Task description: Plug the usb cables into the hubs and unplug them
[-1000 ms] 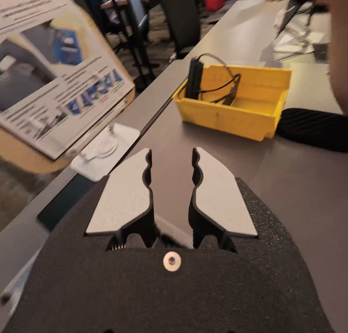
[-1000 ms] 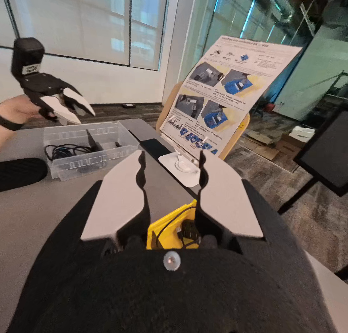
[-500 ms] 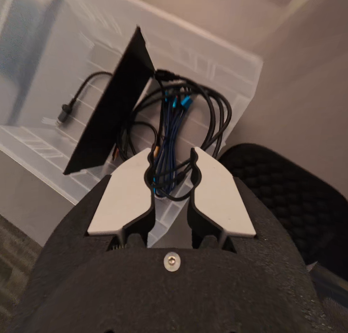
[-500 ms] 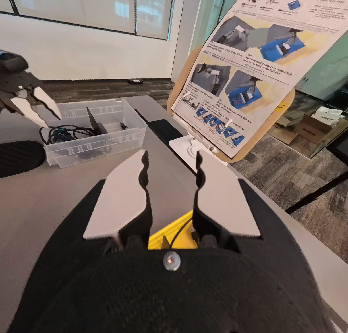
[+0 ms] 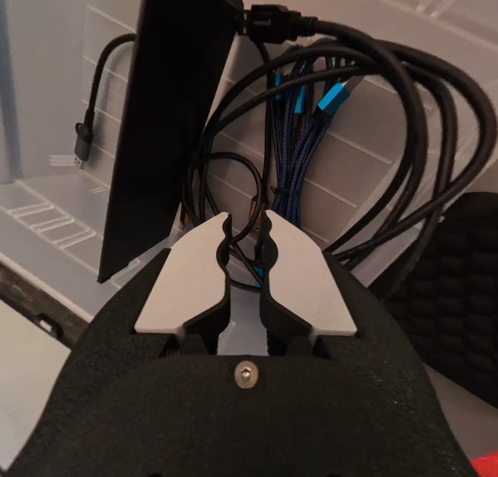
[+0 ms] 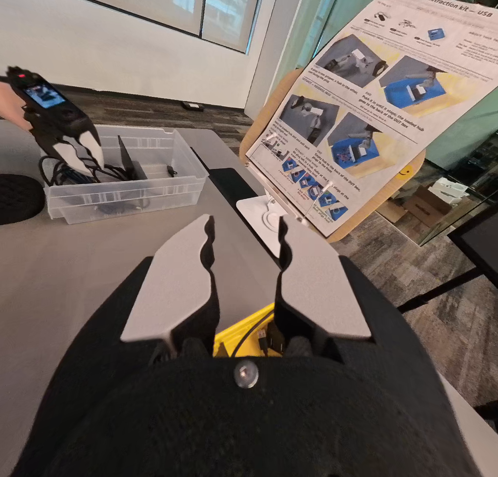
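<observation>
My left gripper (image 5: 247, 216) is down inside a clear plastic bin (image 5: 40, 221), over a tangle of cables. Its jaws stand a narrow gap apart around a thin black cable (image 5: 242, 235) with a gold plug (image 5: 254, 209) at the right fingertip. Blue braided USB cables (image 5: 296, 154) and thick black cables (image 5: 420, 119) lie just beyond. A black divider (image 5: 172, 113) stands to the left. My right gripper (image 6: 245, 218) is open and empty above the grey table, over a yellow bin (image 6: 237, 332) that holds a black hub (image 6: 275, 337).
In the right wrist view the clear bin (image 6: 124, 197) sits at the far left with the left gripper (image 6: 78, 154) in it. A black mat (image 6: 16, 197) lies beside it. An instruction poster on a white stand (image 6: 350, 113) is at the table's right edge. There is about 50 cm between the tips of the two grippers.
The left gripper swung from the yellow bin to the clear bin, dropped in among the cables, and its jaws narrowed. The right gripper tilted down slightly and stayed open.
</observation>
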`<state>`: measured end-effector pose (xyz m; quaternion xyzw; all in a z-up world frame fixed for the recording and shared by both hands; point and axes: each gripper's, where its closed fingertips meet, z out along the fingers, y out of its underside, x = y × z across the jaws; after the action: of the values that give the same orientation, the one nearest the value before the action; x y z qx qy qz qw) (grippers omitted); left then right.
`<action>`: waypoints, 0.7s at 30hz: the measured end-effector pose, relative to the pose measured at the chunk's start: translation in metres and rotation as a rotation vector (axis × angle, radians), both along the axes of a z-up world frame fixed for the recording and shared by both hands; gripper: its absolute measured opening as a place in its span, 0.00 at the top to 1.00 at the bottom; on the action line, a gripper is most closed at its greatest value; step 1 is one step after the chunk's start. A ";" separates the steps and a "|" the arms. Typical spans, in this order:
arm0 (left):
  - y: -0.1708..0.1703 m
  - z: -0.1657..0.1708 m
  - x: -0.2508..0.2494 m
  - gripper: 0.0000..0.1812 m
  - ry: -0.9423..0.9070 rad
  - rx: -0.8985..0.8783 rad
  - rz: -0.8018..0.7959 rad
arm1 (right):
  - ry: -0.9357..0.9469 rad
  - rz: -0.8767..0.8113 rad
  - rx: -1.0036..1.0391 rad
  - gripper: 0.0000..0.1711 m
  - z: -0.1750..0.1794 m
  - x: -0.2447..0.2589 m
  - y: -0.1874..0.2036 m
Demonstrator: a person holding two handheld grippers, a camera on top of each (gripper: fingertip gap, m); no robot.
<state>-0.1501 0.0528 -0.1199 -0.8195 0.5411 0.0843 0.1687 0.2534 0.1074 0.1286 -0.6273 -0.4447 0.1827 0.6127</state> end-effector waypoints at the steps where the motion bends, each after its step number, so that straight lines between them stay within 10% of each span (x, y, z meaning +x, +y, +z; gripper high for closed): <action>1: 0.003 -0.003 -0.002 0.90 0.026 0.002 -0.010 | -0.004 0.004 -0.002 0.73 -0.001 0.000 0.000; 21: -0.007 -0.010 -0.004 0.95 0.185 -0.171 -0.174 | -0.128 0.021 -0.032 0.73 -0.024 -0.011 0.002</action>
<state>-0.1537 0.0457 -0.1303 -0.7696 0.6286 0.0984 0.0545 0.2428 0.1098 0.1051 -0.6427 -0.4864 0.1556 0.5711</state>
